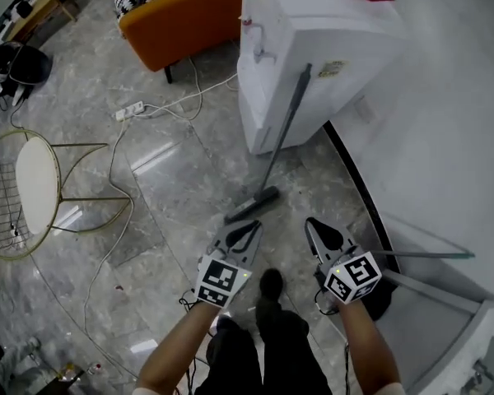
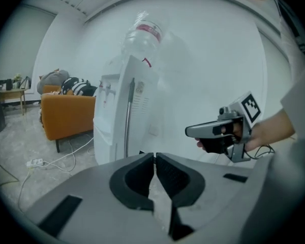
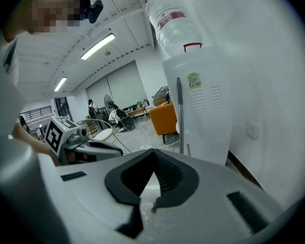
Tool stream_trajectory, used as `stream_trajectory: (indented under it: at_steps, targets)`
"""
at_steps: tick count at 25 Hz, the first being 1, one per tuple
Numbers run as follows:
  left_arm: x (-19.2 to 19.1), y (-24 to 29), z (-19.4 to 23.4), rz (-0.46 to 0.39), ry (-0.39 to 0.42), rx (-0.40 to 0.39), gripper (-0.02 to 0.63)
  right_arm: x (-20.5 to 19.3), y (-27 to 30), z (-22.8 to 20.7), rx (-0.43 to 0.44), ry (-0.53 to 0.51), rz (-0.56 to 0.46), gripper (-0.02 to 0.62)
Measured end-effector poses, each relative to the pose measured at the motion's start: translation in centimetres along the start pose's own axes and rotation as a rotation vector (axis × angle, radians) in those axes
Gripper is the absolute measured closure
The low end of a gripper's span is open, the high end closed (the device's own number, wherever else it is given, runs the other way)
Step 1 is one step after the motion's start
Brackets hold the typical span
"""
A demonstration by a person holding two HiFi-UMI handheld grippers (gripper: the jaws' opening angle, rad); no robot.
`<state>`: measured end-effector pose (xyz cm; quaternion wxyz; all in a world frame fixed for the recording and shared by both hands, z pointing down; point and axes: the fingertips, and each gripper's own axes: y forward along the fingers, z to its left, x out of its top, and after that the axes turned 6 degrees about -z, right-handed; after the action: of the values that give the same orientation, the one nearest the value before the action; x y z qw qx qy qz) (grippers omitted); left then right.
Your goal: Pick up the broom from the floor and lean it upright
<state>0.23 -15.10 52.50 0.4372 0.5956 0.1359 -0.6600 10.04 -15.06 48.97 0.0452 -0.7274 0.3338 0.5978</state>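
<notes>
Broom leaning upright on water dispenser, out ahead of both jaw pairs, touching neither, left gripper pinched together on nothing, right gripper likewise closed and empty.

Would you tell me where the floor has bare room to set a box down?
The marble floor is bare between the power strip, the water dispenser and the broom head. It is crowded at left, where cables trail past the wire chair.
</notes>
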Motion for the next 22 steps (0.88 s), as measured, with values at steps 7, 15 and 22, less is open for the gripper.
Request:
stream_trajectory:
  at_steps: [7,15,22]
  targets:
    - [9.7,-7.8,-5.1,0.010,0.045,-0.024,0.588,9.9,-7.1,5.9,-0.028,-0.032,0.012,0.595]
    - [21.2,-19.6,-12.1,-0.010,0.105,-0.048,0.588,19.7,-16.1,15.2,-0.063,-0.070,0.033,0.595]
    - [27.7,-30.0,-19.0,0.039,0.082,-0.064,0.588,25.6,-25.3,23.5,-0.123,-0.062,0.051,0.595]
